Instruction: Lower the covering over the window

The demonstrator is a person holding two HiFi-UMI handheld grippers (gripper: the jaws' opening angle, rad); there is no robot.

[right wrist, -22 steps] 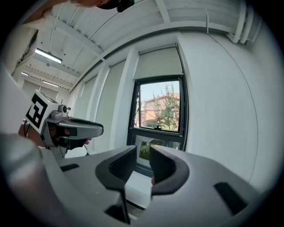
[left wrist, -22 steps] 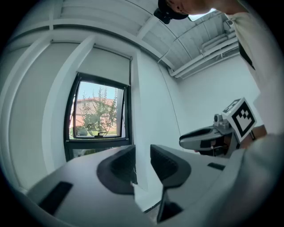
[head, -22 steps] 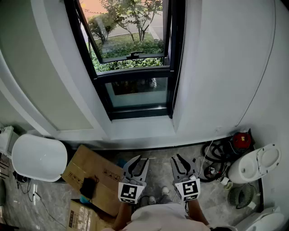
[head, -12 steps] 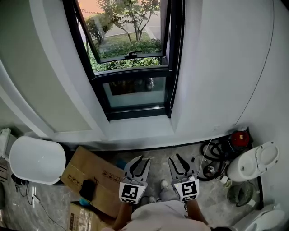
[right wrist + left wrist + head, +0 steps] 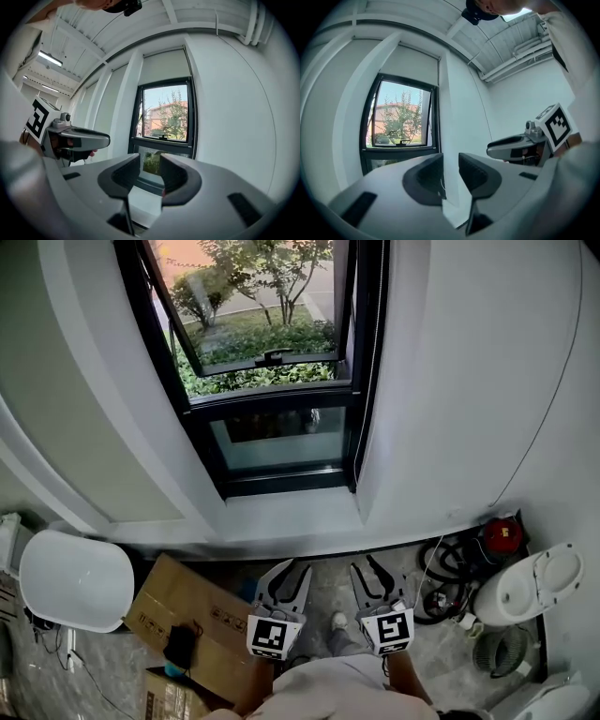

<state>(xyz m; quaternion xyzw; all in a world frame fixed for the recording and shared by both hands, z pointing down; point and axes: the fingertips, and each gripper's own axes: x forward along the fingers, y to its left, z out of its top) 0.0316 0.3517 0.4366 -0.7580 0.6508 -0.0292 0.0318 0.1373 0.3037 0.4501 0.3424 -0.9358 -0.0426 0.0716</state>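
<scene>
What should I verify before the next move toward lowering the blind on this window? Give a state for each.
1. Left gripper free: ok, jaws apart, nothing between them.
2. Right gripper free: ok, jaws apart, empty.
3. Blind down: not ok, it is rolled up above the window and the glass is uncovered.
4. Blind's path clear: probably ok, the open sash tilts outward, away from the room.
5. Pull cord or chain located: cannot tell, none can be clearly made out.
6. Grippers at the blind: not ok, both hang low in front of the person, short of the window.
</scene>
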